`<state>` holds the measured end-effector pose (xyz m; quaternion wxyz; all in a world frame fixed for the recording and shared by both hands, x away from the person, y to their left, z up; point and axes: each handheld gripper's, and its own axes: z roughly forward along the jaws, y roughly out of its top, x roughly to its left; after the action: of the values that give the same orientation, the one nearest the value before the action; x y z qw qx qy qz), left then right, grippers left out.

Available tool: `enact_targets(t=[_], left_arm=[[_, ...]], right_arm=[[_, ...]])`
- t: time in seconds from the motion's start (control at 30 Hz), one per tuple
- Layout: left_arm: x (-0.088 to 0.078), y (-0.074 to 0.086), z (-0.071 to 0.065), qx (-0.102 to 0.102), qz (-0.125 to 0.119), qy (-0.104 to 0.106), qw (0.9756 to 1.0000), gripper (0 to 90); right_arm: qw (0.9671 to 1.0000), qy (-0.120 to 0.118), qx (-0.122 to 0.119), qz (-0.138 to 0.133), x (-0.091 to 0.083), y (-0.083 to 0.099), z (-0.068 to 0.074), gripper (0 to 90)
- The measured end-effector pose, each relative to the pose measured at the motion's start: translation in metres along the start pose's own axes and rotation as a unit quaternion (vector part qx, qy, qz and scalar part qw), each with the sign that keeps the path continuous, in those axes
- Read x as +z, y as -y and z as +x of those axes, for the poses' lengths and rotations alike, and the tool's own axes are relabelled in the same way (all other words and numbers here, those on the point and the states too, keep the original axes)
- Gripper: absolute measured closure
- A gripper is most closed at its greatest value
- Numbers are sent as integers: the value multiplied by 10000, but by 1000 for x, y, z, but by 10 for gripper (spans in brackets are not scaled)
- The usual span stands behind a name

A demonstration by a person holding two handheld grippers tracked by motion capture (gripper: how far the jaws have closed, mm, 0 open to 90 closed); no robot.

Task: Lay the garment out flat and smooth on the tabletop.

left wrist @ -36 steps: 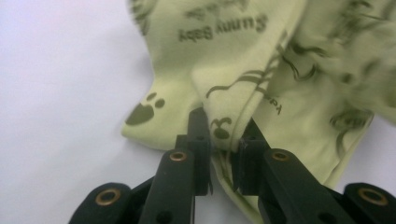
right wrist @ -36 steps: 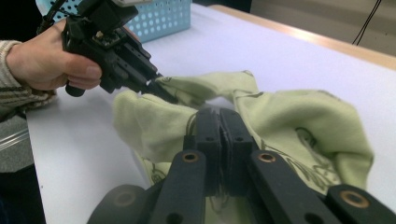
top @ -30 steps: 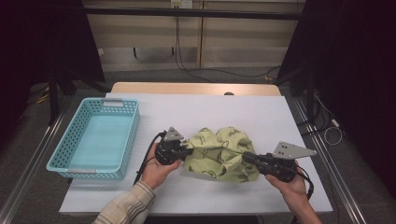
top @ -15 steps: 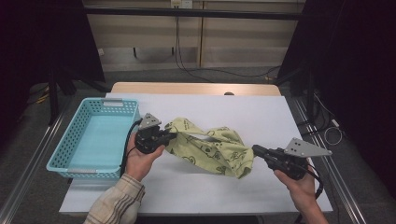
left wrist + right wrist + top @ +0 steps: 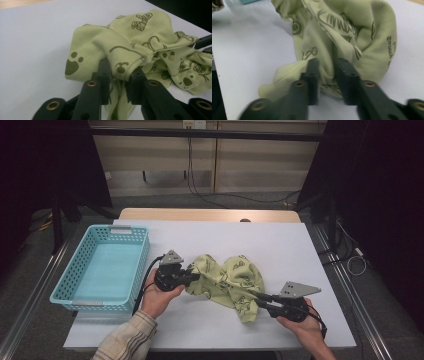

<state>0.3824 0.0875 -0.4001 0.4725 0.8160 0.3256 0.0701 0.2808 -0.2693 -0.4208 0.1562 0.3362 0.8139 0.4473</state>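
While the empty turquoise basket [image 5: 102,270] waits at the left edge of the white worktop [image 5: 280,245], the left hand-held gripper [image 5: 192,278] has a bunched hem of the green printed garment [image 5: 227,280] between its jaws, which have just been opening, so the pinch looks loosened rather than firm. From there the garment lies crumpled across the middle of the worktop. At its near right corner, the right hand-held gripper [image 5: 260,299] straddles a fold with jaws that have also just been opening, seemingly letting the cloth settle.
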Motion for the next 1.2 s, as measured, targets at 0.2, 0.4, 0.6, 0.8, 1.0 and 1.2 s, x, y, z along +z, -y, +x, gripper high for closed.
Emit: enact_targets(t=[0.2, 0.4, 0.6, 0.8, 1.0, 1.2], left_arm=[[-1, -2, 3, -181, -168, -17, 9997, 669], [1, -3, 4, -218, -226, -55, 9995, 778], [-4, -9, 1, -192, -425, -20, 9989, 805], [-10, -17, -6, -159, -665, 32, 9977, 809], [-13, -22, -13, -61, -814, 126, 9966, 806], [-4, -15, -11, -37, -635, 86, 9979, 618]], right_arm=[[9990, 145, -62, -420, -7, -27, 3, 447], [9983, 221, -486, -224, 36, -62, 9, 380], [9967, 238, -771, 113, 82, -91, 12, 364], [9940, 493, -756, 625, 106, -90, 16, 345], [9955, 589, -657, 334, 94, -91, 9, 781], [9961, 778, -352, -207, 60, -90, -6, 853]])
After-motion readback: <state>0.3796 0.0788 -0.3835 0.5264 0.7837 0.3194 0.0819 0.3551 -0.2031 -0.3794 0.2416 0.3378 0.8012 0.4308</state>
